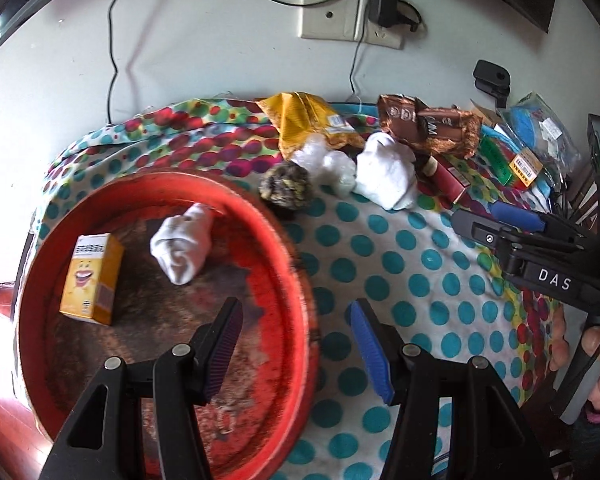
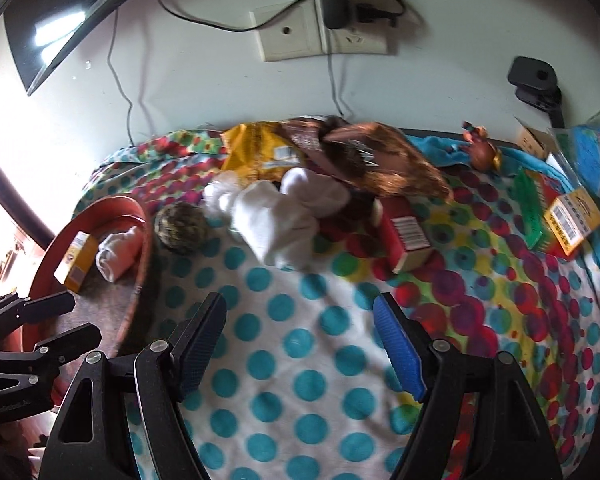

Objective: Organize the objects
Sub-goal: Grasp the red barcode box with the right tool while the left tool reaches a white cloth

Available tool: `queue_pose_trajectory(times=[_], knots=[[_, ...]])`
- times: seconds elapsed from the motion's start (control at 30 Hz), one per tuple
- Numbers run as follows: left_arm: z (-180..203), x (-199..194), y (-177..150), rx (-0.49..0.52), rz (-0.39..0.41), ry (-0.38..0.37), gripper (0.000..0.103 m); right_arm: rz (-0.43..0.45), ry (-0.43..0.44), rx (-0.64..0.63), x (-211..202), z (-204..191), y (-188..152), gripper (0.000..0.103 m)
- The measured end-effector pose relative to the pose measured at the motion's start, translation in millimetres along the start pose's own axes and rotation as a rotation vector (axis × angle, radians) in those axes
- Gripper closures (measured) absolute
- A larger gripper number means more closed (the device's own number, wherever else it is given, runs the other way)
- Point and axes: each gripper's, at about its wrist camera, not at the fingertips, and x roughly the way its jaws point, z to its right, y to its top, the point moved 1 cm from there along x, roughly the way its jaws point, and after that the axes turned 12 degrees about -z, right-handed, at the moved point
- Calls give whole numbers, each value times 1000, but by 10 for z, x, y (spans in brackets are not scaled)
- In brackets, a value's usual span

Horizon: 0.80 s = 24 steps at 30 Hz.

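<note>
Left gripper (image 1: 296, 346) and right gripper (image 2: 300, 346) gape, empty. Ahead of the right jaws, sock (image 2: 278, 220): soft, light; pinch its bunched middle.

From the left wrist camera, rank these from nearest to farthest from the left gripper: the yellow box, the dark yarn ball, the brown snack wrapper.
From the left gripper:
1. Yellow box, lying in the red tray, to the left.
2. Dark yarn ball, on the dotted cloth just past the tray's far rim.
3. Brown snack wrapper, at the far right, near the wall.
</note>
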Motion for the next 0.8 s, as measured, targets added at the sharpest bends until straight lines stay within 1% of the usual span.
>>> queue_pose_trajectory(times=[0.17,0.33,0.4,0.47,0.5,0.6,0.63,0.67,0.7,0.8], knots=[[131,129,57,12,-20,-6,45,13,-17,5,31,185,11,27],[215,269,131,1,-37,-28,45,40,-50,-1,100,332,145,27],[247,334,162,-7,-43,-35,45,50,-73,0,138,404,208,25],[282,391,196,-8,-51,-30,45,37,-80,4,226,500,260,23],[310,400,218,-2,-37,-14,45,25,-87,7,287,546,281,23],[384,445,312,0,-34,6,44,-6,-103,-6,467,637,325,24],[410,458,354,0,-36,-13,44,-11,-108,-14,517,652,338,26],[426,470,389,-1,-38,-31,44,-12,-113,-24,556,661,352,37],[442,485,426,-9,-37,-38,44,-19,-106,-37,603,665,372,41],[527,537,533,0,-33,-33,44,-33,-98,-51,703,664,403,44]])
